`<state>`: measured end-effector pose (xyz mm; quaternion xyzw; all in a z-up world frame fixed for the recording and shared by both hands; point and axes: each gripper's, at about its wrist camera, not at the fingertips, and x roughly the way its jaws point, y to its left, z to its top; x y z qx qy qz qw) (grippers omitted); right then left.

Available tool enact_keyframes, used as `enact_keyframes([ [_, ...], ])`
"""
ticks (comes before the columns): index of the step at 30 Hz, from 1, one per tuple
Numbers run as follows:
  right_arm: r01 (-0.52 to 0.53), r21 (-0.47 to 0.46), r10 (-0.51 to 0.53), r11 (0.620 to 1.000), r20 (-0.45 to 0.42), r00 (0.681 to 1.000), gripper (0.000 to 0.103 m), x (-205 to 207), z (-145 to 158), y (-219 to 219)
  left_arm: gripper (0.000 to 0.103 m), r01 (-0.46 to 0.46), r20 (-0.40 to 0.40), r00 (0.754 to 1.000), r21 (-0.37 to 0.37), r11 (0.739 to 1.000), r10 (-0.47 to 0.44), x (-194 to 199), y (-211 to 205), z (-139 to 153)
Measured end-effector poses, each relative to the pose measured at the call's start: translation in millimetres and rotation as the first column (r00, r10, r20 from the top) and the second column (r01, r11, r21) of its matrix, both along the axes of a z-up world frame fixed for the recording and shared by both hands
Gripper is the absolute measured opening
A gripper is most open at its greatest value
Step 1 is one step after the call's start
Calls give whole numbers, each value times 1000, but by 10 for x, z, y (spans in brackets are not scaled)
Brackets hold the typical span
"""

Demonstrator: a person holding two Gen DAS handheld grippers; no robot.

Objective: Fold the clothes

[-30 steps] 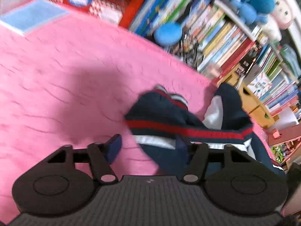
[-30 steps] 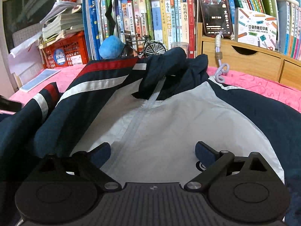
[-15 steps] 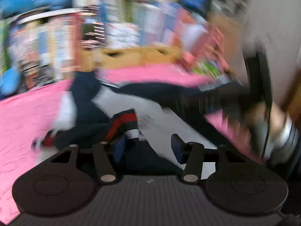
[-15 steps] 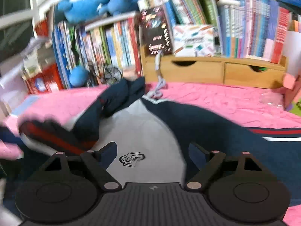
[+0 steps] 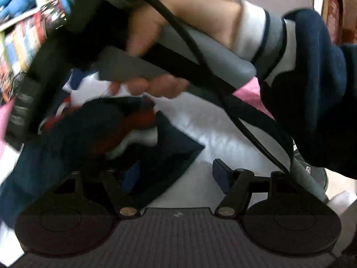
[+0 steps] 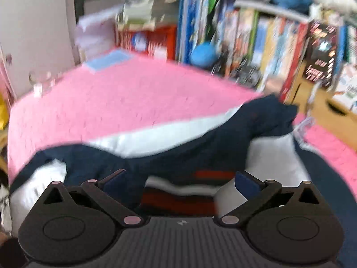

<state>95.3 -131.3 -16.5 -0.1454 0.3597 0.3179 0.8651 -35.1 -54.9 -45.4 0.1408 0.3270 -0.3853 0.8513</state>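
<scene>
The jacket (image 6: 200,138) sprawls on the pink blanket (image 6: 133,102), navy and white with red stripes, its long axis running roughly 8 to 2 o'clock. The right gripper (image 6: 180,182) sits nearest, spread wide, striped sleeve bunched right between its fingers. The left gripper (image 5: 176,174) is spread too, over a navy flap at 11 o'clock. Books (image 6: 256,40) line the back.

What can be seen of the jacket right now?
The jacket is navy with white panels and red-and-white stripe bands, in smooth, thin-looking fabric. It lies rumpled and partly folded over itself on the pink cover. A striped fold sits between the open fingers of the right gripper; the left gripper is open over navy and white cloth.
</scene>
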Motion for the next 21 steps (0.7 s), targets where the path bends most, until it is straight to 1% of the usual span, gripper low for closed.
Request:
enact_keyframes([
  [1,-8,-16,8,1000,-15,1000,102,-20,-60,47,70,-10,-12,1000,-16,1000,10,-22,82,5],
  [2,-11,-24,10,1000,-24,1000,93,-48,-116,56,70,-20,-24,1000,-32,999,19,-44,165,10],
  [3,-1,-9,0,1000,-34,999,84,-91,-166,-19,70,-28,-30,999,-45,999,26,-68,250,27],
  [4,17,19,-16,1000,-58,998,70,-128,-207,-125,71,-35,-35,999,-58,998,33,-91,335,45],
  [5,40,45,-36,998,-79,996,63,-161,-232,-227,72,-44,-31,999,-74,996,42,-81,400,78],
  [6,63,76,-56,995,-93,994,60,-201,-245,-338,72,-53,-27,998,-91,994,51,-69,464,112],
  [8,87,170,-75,982,-73,995,44,-316,-192,-571,73,-70,-18,997,-124,990,69,-45,592,180],
  [10,93,273,-85,958,-41,996,38,-439,-127,-799,75,-97,-7,995,-159,983,97,53,699,288],
  [12,81,386,-88,919,-1,996,30,-572,-78,-1027,78,-122,4,992,-189,974,125,153,759,392],
  [13,80,442,-94,894,12,995,28,-635,-61,-1151,78,-128,15,991,-198,972,133,198,749,439],
  [14,88,494,-106,865,8,994,28,-683,-58,-1285,78,-133,26,990,-207,969,142,243,737,485],
  [16,111,569,-129,815,-9,992,27,-741,-55,-1516,79,-114,15,993,-245,963,121,246,635,544],
  [17,129,589,-149,798,-15,989,27,-761,-67,-1599,81,-103,9,994,-264,959,110,247,583,573],
  [19,159,625,-172,764,-40,984,26,-761,-90,-1770,81,-73,-19,997,-304,950,70,334,471,582],
  [20,165,657,-166,736,-62,984,26,-768,-119,-1842,82,-55,-31,998,-323,945,47,334,415,579],
  [21,175,696,-157,697,-89,984,26,-771,-150,-1920,84,-38,-42,999,-341,939,25,331,361,575],
])
